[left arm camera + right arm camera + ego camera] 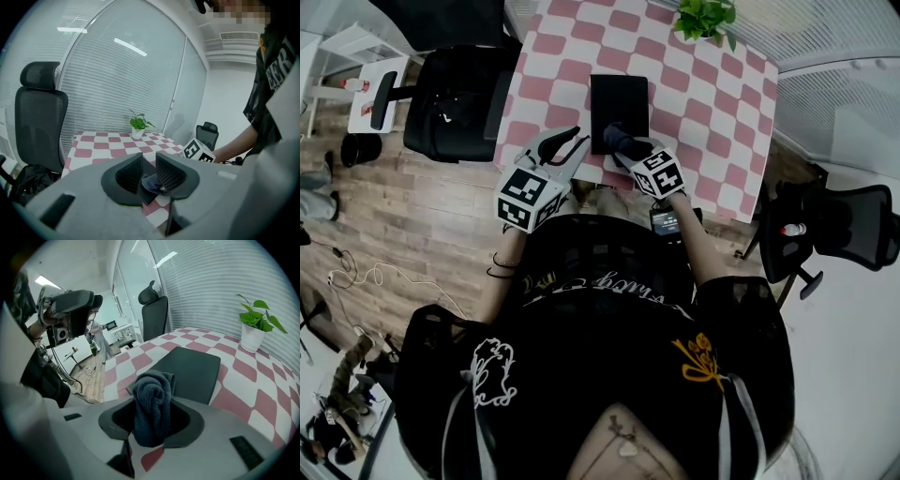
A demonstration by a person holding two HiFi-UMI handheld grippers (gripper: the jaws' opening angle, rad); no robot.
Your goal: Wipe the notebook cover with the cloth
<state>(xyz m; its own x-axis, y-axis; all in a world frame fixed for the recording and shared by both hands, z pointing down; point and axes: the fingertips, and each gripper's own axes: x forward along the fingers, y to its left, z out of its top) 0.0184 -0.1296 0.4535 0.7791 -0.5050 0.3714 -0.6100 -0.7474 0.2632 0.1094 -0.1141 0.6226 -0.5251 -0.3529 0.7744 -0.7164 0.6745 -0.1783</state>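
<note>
Clamping the bunched dark cloth (151, 397), right gripper (623, 150) jaws sit at the black notebook (620, 105) near edge on the checkered worktop (708, 103). Left gripper (569, 145) jaws are narrowly apart, empty, just left of the notebook.

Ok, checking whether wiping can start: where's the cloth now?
The cloth is pinched in the right gripper, centre of the head view, by the near end of the black notebook on the checkered table.

I am looking down at a table (712, 112) that is wearing a pink-and-white checkered cover. A black notebook (620, 105) is lying flat and closed on it toward my side, and a potted plant (705, 17) is standing at the far edge, well apart from it.
</note>
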